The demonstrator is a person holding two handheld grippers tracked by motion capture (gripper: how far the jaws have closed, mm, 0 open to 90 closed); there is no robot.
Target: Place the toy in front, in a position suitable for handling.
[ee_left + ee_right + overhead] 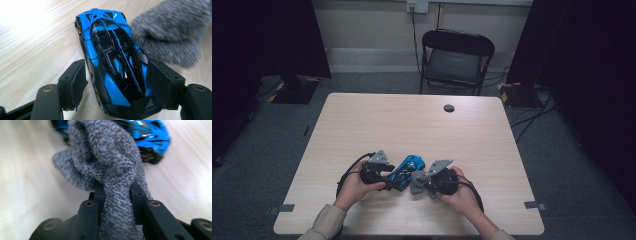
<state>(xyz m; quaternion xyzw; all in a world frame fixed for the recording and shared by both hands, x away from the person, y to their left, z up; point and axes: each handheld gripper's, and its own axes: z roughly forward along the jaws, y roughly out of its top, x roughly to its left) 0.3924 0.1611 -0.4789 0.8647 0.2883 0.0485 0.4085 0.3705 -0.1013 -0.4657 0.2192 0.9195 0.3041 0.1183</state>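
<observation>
A blue and black toy car (407,167) stands on the wooden table (412,120) near its front edge. In the left gripper view the car (115,57) points away, and my left gripper (117,85) has a jaw against each side of its near end. My left gripper (393,181) is at the car's left in the high view. My right gripper (117,192) is shut on a grey fuzzy cloth (107,160), which is pressed against the car (150,132). The cloth (170,32) touches the car's right flank. My right gripper (424,182) holds the cloth (418,181) just right of the car.
A black folding chair (456,60) stands beyond the table's far edge. A round cable hole (449,108) sits near the far side of the tabletop. Cables (532,117) lie on the floor at the right. Dark curtains hang on both sides.
</observation>
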